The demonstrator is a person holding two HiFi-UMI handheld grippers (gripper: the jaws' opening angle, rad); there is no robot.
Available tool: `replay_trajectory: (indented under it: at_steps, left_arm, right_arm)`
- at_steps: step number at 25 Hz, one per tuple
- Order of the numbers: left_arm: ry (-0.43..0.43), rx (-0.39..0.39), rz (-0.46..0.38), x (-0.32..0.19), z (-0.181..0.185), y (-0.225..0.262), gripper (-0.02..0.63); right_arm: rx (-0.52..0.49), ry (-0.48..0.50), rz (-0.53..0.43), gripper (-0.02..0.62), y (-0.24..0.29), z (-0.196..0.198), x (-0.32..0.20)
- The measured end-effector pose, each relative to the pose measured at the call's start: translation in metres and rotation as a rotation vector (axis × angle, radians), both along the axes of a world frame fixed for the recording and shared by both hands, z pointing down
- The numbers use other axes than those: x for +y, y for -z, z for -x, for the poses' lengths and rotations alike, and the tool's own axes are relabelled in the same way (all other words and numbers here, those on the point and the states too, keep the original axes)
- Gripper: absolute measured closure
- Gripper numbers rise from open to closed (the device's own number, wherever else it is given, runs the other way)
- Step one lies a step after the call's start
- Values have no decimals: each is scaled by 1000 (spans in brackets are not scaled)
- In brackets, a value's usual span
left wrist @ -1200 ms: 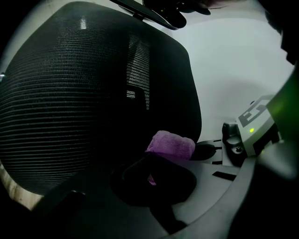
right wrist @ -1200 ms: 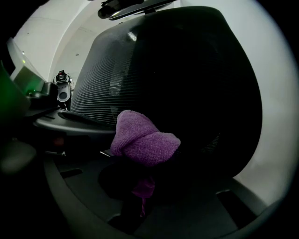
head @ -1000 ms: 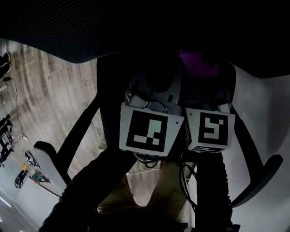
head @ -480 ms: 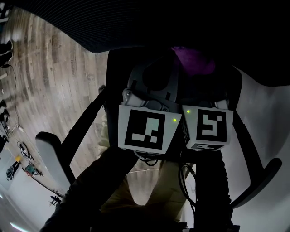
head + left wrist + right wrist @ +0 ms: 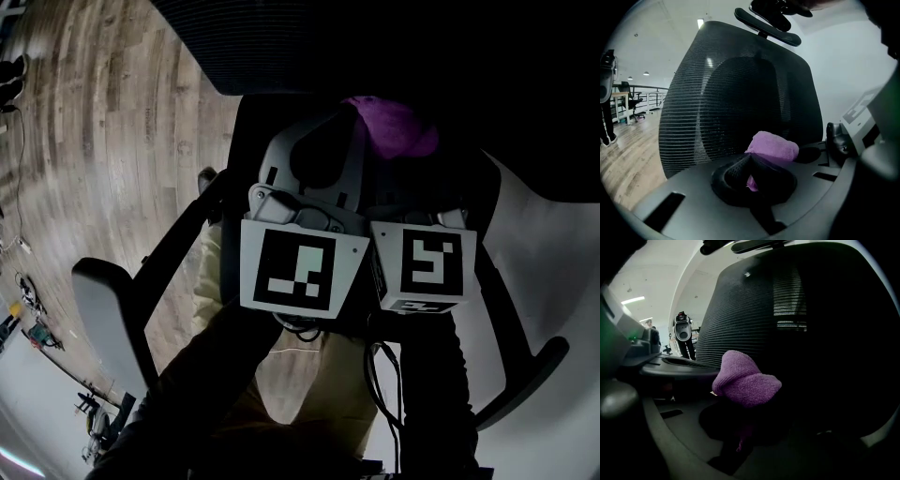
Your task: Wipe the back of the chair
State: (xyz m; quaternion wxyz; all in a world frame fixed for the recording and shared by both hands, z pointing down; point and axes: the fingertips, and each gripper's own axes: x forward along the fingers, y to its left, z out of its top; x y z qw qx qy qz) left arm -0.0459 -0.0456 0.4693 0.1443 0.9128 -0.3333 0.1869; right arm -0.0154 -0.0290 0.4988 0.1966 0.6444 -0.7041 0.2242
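Note:
The chair's black mesh back (image 5: 281, 47) fills the top of the head view, and it rises close in front of both gripper cameras (image 5: 740, 93) (image 5: 811, 333). Its headrest (image 5: 768, 26) sits on top. A purple cloth (image 5: 394, 127) is bunched right against the mesh. My left gripper (image 5: 330, 141) and right gripper (image 5: 412, 164) are pressed side by side. The left gripper (image 5: 750, 161) is shut, with the cloth (image 5: 773, 146) bulging past its tips and showing between its pads. The right gripper (image 5: 740, 427) is shut on the cloth (image 5: 745, 383).
The chair's armrests (image 5: 108, 319) (image 5: 525, 375) flank my arms. Wood floor (image 5: 94, 141) lies to the left and a white surface (image 5: 553, 244) to the right. Beige trouser legs (image 5: 300, 394) show below. A standing figure (image 5: 684, 336) and distant desks (image 5: 628, 101) lie beyond the chair.
Both grippers and the cloth have shifted up and slightly left in the head view. More purple cloth shows, and more floor is visible on the left.

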Motion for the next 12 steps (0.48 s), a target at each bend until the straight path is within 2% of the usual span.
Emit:
replay_trajectory:
  at_steps: [12]
  left_arm:
    - [154,73,24,-15,51,-9,597]
  right_arm:
    - [22,109,9,541,-6,47,-17]
